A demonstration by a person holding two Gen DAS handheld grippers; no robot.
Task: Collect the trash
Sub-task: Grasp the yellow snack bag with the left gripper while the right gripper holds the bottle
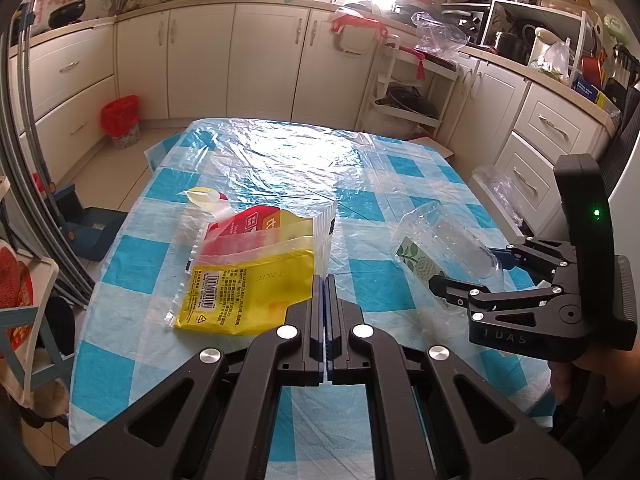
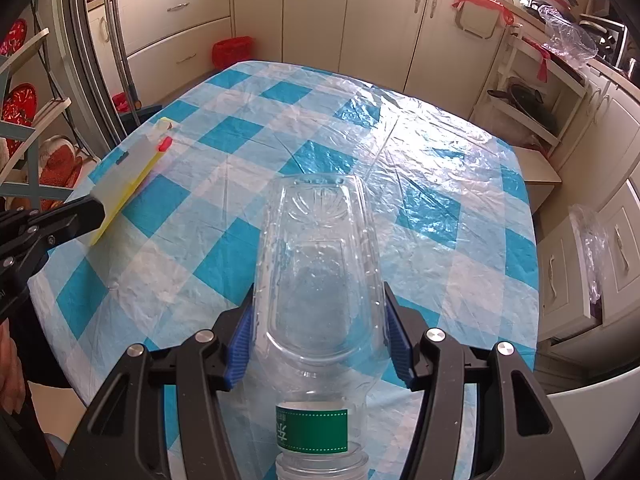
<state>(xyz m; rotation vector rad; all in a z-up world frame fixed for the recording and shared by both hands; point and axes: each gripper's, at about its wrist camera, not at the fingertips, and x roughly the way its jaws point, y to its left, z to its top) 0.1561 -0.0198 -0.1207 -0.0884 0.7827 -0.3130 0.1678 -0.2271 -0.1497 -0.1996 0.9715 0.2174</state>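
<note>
My left gripper (image 1: 324,280) is shut on the edge of a yellow and red plastic snack bag (image 1: 248,268), held above the blue checked table (image 1: 280,168). The bag shows edge-on at the left of the right wrist view (image 2: 128,184), pinched by the left gripper (image 2: 96,210). My right gripper (image 2: 320,320) is shut on a clear empty plastic bottle (image 2: 320,264) with a green label, base pointing forward. In the left wrist view the bottle (image 1: 444,244) and right gripper (image 1: 464,276) are at the right, above the table's right side.
A red-lined trash bin (image 1: 120,120) stands on the floor beyond the table's far left corner, also visible in the right wrist view (image 2: 232,51). White kitchen cabinets (image 1: 240,60) line the back and right. A white shelf rack (image 1: 408,92) stands behind the table.
</note>
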